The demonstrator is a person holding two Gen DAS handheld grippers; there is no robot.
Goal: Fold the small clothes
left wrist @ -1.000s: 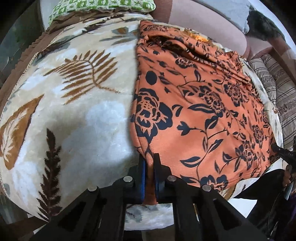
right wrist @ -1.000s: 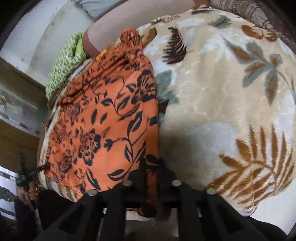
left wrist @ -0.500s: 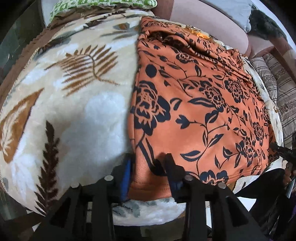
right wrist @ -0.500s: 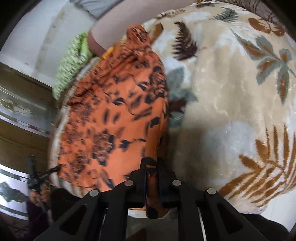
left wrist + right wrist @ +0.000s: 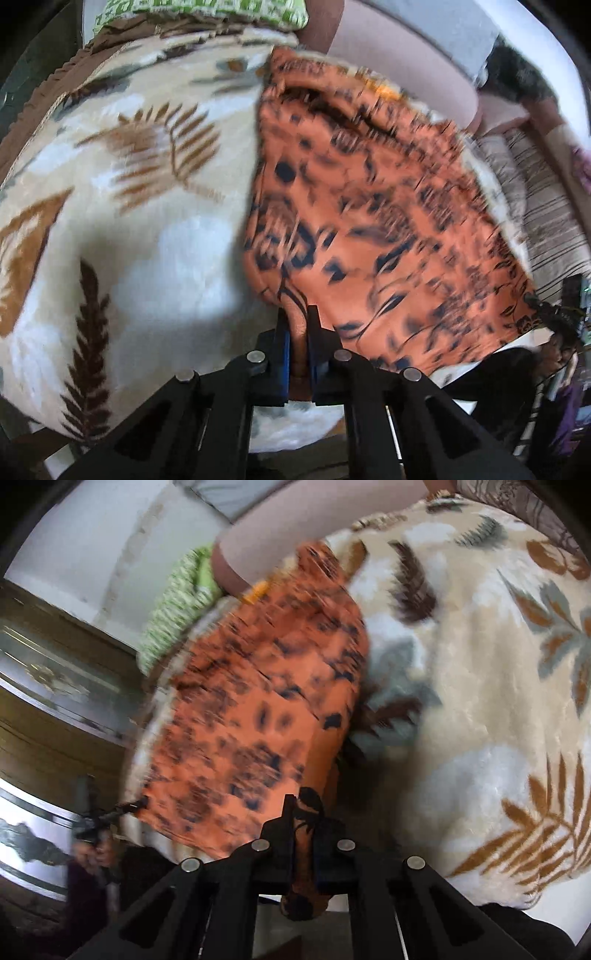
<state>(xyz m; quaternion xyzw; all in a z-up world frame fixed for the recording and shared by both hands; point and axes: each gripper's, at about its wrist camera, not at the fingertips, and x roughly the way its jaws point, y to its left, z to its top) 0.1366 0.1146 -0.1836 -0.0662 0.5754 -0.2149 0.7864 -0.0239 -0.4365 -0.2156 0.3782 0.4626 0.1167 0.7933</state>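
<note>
An orange garment with a dark floral print (image 5: pixel 369 221) lies on a plush leaf-patterned blanket (image 5: pixel 129 229). My left gripper (image 5: pixel 298 317) is shut on the garment's near left corner. My right gripper (image 5: pixel 303 808) is shut on its near right corner, and a fold of the garment (image 5: pixel 258 709) hangs between the fingers. The near hem is raised off the blanket (image 5: pixel 480 701) in both views. The cloth is motion-blurred.
A green patterned pillow (image 5: pixel 199 11) and a pale pink bolster (image 5: pixel 399 66) lie at the far edge. A striped cushion (image 5: pixel 546 206) is to the right. A wooden cabinet (image 5: pixel 55 701) stands left in the right wrist view.
My left gripper was open around the corner half a second ago and has shut on it. Both grippers have lifted the near hem, and the cloth is moving.
</note>
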